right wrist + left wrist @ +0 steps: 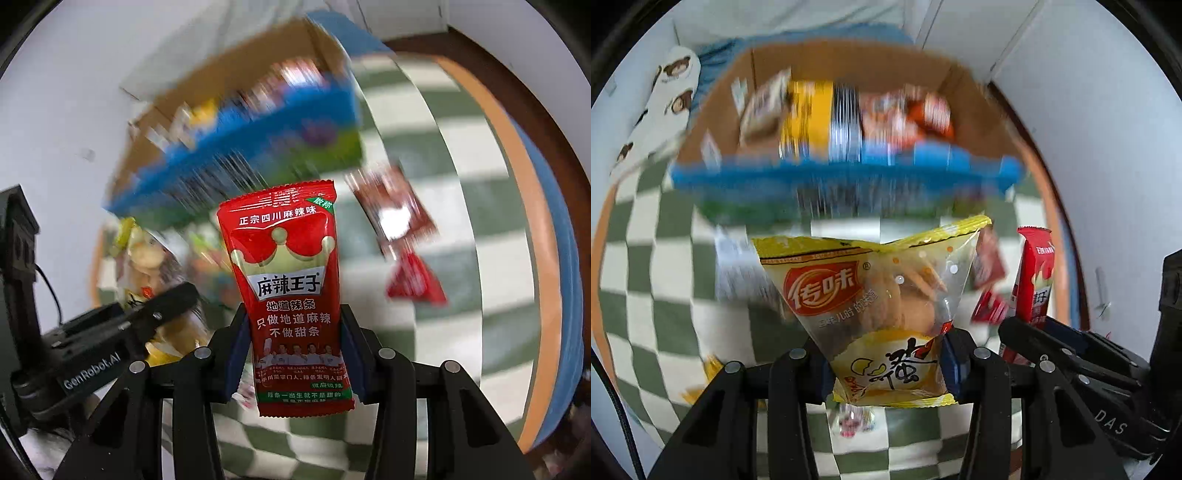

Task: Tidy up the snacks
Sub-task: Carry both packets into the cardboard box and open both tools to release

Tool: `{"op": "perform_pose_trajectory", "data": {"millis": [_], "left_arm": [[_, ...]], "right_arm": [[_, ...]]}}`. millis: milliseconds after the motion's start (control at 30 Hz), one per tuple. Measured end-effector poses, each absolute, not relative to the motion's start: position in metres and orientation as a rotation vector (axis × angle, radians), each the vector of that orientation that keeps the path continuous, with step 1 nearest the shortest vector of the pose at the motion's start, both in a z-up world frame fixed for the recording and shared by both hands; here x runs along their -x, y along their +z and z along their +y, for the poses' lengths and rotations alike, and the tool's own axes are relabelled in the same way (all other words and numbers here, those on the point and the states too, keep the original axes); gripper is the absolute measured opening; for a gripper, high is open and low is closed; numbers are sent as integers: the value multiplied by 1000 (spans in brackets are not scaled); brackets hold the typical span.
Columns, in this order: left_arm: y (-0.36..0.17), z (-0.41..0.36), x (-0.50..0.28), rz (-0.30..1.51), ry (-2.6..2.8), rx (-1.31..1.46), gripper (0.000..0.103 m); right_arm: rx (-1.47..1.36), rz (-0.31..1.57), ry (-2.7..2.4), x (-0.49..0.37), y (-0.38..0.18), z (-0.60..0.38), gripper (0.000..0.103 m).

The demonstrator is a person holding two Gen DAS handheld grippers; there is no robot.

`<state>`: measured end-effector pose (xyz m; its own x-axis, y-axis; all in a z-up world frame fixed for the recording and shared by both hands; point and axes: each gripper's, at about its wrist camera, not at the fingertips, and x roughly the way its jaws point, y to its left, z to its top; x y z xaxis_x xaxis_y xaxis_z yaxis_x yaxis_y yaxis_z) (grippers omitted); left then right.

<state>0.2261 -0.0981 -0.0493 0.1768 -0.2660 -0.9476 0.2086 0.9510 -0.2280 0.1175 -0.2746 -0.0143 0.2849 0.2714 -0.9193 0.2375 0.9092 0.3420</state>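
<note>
Left gripper (886,365) is clamped on the lower part of a yellow biscuit packet (875,295), which stands up between its pads above the checked tablecloth (646,258). Ahead of the fingers, beyond the packet, sits a cardboard box (849,62) with a blue front edge; several blurred wrappers already lie inside it, so part of the sorting looks done. To the gripper's right, two small red sachets (988,288) lie loose on the cloth, and the right gripper's red packet shows just past them. Something yellow at the lower left and a small wrapper below the fingers are too blurred to name.

Right gripper (295,350) is closed on a red spicy-strip packet (291,295), held upright by its lower half between the blue pads. The box (236,55) lies ahead and to the left of this gripper, the left gripper with its yellow packet close on the left. Ahead to the right, the red sachets (402,240) rest on the cloth, apart from the box.

Judged from this, both held packets have yet to go into the box, and at least the loose sachets remain afterwards.
</note>
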Motion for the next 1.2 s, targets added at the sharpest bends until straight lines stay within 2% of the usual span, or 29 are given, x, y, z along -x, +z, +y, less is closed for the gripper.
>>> {"op": "perform_pose_trajectory", "data": {"millis": [133, 300, 500, 833, 900, 967, 1033, 1200], "left_arm": [[-25, -98, -282, 1308, -320, 66, 43], [-51, -117, -366, 1345, -294, 27, 43], [-106, -131, -443, 1484, -282, 70, 43], [-187, -141, -460, 1692, -323, 102, 43], [-194, -140, -459, 1704, -326, 103, 47], [-196, -138, -459, 1702, -346, 132, 69], [-193, -137, -459, 1689, -329, 118, 80], [-180, -132, -461, 1644, -290, 57, 81]], "right_arm": [[-455, 1207, 65, -173, 21, -261, 48], [-383, 1142, 48, -257, 40, -248, 48], [-279, 1200, -10, -339, 16, -239, 48], [-250, 1375, -41, -383, -66, -243, 48], [-263, 1424, -41, -384, -78, -245, 55], [-268, 1476, -38, -386, -90, -246, 69], [-274, 1501, -26, -387, -94, -245, 71], [-249, 1485, -32, -385, -93, -239, 79]]}}
